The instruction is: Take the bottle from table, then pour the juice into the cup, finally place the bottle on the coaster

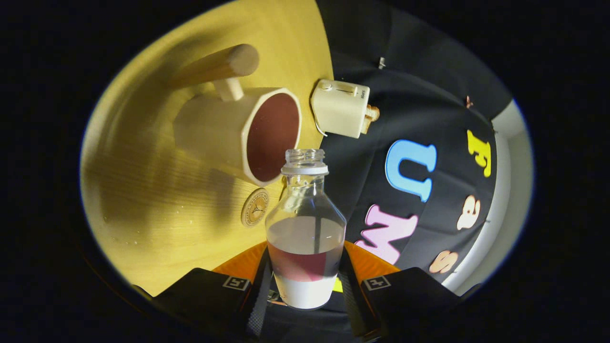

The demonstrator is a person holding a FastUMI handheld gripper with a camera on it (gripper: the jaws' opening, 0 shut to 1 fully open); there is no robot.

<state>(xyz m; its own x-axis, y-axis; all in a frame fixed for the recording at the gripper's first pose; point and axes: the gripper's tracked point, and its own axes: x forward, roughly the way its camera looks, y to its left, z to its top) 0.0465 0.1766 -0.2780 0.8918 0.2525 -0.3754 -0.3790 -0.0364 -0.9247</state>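
My gripper (pixel 305 286) is shut on a clear, uncapped bottle (pixel 305 209), both fingers pressing on its lower body by the red and white label. Liquid fills roughly its lower half. The whole scene looks rolled sideways, so the bottle is tipped relative to the table. Its open mouth sits right at the rim of a cream cup (pixel 238 133) with a dark reddish inside and a wooden handle (pixel 219 64). A small round coaster (pixel 255 207) lies on the yellow wooden table (pixel 152 200), between the cup and my fingers.
A cream toaster (pixel 340 107) with bread in it stands at the table's edge just past the cup, against the black cloth wall. A few droplets speckle the table near the coaster.
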